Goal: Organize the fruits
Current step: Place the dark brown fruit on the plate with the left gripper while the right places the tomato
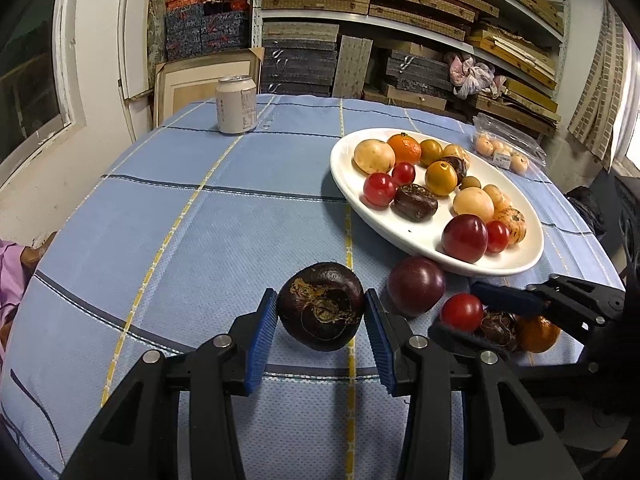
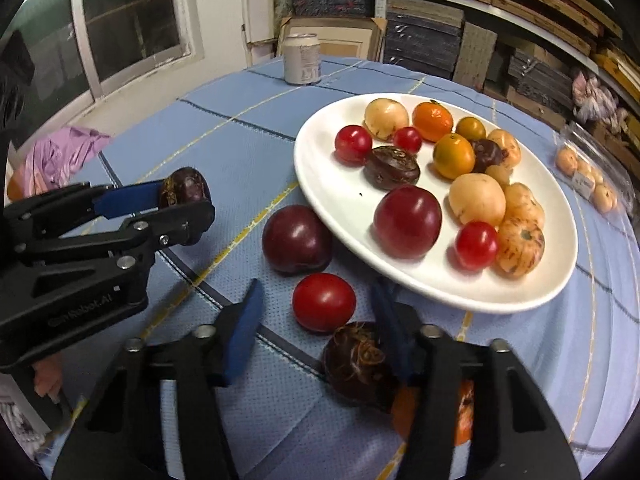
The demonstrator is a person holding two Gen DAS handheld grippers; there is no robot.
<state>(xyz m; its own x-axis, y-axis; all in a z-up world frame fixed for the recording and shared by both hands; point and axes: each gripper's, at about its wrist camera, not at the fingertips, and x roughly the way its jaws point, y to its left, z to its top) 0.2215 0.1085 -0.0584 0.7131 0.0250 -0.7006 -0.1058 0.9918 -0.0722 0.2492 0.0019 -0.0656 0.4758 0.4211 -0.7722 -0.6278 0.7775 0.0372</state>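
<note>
My left gripper [image 1: 321, 312] is shut on a dark brown water chestnut [image 1: 321, 306] and holds it above the blue cloth; it also shows in the right wrist view [image 2: 185, 191]. My right gripper [image 2: 316, 320] is open, low over the cloth, with a red tomato [image 2: 323, 301] between its fingers. A second water chestnut [image 2: 356, 362] and an orange [image 2: 464, 412] lie by its right finger. A dark plum [image 2: 297, 239] lies beside the white oval plate [image 2: 320, 184], which holds several fruits.
A pale drink can [image 1: 236, 105] stands at the table's far side. A clear bag of small oranges [image 1: 505, 151] lies right of the plate. Shelves of stacked boxes stand behind. Pink cloth [image 2: 60, 156] lies off the table's left edge.
</note>
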